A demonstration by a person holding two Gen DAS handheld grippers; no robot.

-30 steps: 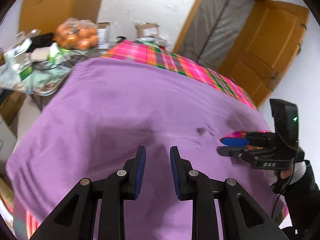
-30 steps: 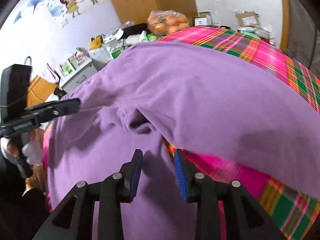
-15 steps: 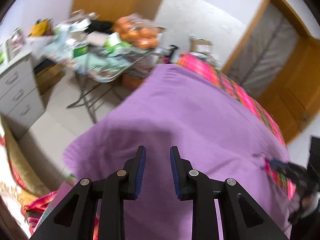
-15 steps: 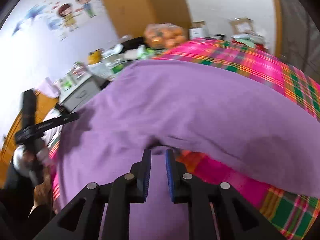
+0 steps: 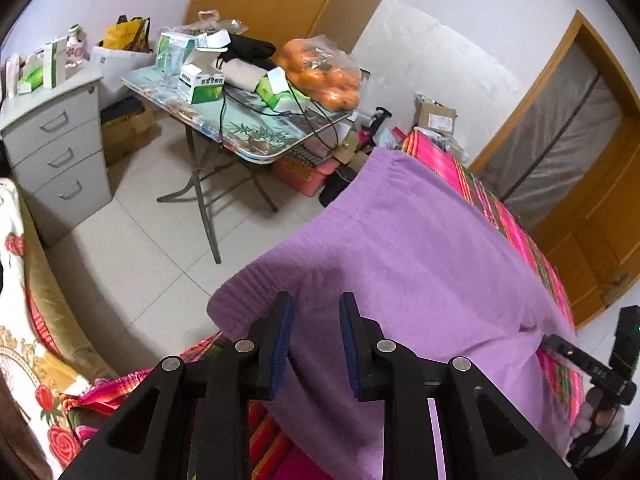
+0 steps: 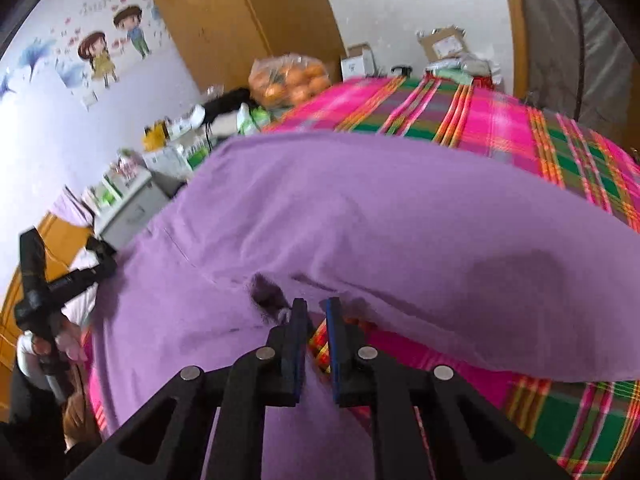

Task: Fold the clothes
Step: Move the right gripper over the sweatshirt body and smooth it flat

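Left hand-held gripper [image 5: 312, 340] spread, blue pads apart over ribbed hem of purple sweater [image 5: 400, 248], nothing pinched. Right hand-held gripper [image 6: 316, 332] closing, narrow gap between pads, at sweater's near edge; grip on fabric unclear. Sweater spread across pink plaid bedspread [image 6: 500, 128]. Beyond, folding table [image 5: 240, 132] with bag of oranges [image 5: 324, 76].

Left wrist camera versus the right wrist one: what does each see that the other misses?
Only the left view shows the tiled floor, the folding table's legs and a wooden door. Only the right view shows cartoon wall stickers and the sweater's dark armpit fold. Both show the purple sweater on the plaid cloth, the bag of oranges and the grey drawer cabinet.
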